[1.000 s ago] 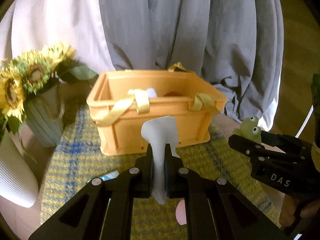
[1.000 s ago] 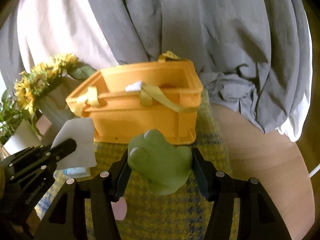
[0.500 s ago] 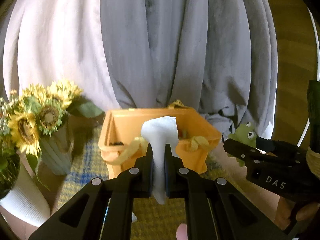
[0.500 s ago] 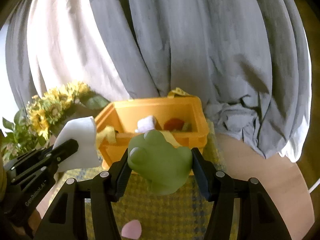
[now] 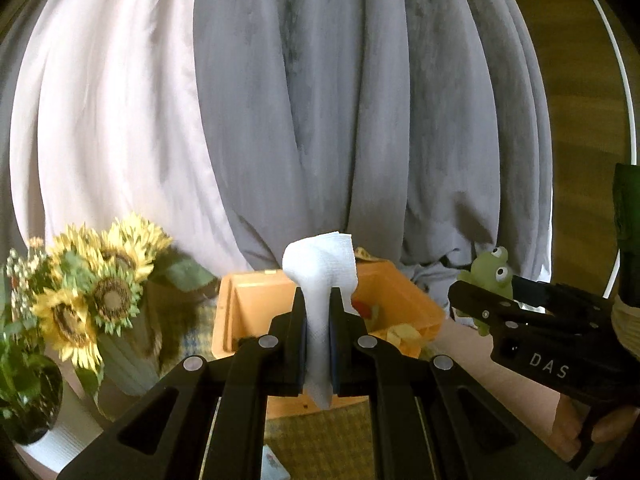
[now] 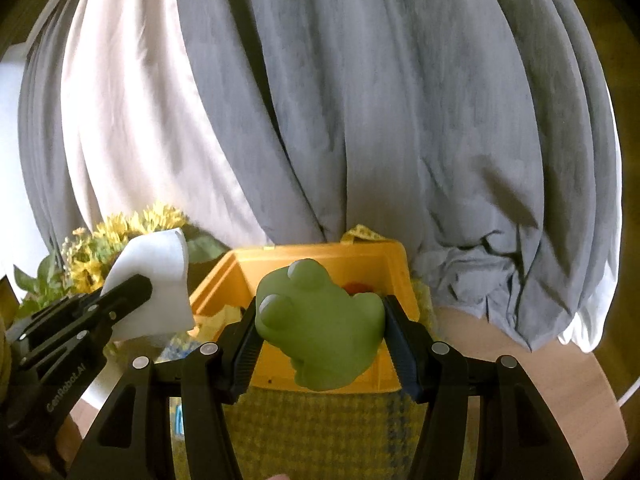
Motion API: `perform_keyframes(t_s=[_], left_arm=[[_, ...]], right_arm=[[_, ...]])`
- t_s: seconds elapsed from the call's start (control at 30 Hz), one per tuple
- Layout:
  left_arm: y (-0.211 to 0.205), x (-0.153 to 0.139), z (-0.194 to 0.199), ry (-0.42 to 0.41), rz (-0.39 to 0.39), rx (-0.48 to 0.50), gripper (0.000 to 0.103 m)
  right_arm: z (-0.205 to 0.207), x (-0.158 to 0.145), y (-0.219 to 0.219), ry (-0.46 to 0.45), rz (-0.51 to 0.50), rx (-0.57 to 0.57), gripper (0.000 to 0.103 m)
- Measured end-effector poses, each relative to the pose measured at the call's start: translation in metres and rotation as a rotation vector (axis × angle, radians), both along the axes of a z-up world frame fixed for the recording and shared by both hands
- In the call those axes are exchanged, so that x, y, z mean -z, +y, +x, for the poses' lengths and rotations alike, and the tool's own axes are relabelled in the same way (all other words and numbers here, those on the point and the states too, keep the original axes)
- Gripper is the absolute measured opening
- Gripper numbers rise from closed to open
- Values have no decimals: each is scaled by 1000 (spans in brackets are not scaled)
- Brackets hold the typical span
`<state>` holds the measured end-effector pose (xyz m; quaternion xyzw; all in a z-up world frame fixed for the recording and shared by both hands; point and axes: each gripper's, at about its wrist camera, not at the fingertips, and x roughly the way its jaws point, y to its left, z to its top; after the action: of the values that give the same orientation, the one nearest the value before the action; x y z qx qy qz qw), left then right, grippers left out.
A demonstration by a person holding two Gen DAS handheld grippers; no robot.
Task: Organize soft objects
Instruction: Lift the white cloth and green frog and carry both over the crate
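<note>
Both hand-held grippers had risen since a sec ago. Left hand-held gripper (image 5: pixel 317 330) clamped on white cloth (image 5: pixel 320 280), right hand-held gripper (image 6: pixel 320 340) clamped on green frog toy (image 6: pixel 320 324), both now w/ orange bin (image 6: pixel 320 256) opening in view below, ahead. Judged: drop-off next.

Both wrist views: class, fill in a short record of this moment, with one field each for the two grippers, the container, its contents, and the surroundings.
left gripper: shut on white cloth
right gripper: shut on green frog toy
container: orange basket, on a yellow checked mat
contents: several items, not identifiable
surroundings: sunflowers left of basket; grey curtain behind
</note>
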<state>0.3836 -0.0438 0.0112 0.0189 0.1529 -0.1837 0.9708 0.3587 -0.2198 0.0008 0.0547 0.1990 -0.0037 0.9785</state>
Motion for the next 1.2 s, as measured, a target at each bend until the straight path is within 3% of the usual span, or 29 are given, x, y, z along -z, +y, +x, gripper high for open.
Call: perform_keyframes(t_s=[0.3, 0.63, 1.2], left_arm=[[2, -13, 10, -40, -5, -9, 10], [-1, -23, 31, -70, 14, -14, 10], [-6, -3, 101, 12, 61, -36, 10]], right_arm=[[13, -18, 2, -55, -12, 3, 58], [34, -21, 2, -55, -9, 4, 58], [101, -14, 0, -7, -59, 13, 58]])
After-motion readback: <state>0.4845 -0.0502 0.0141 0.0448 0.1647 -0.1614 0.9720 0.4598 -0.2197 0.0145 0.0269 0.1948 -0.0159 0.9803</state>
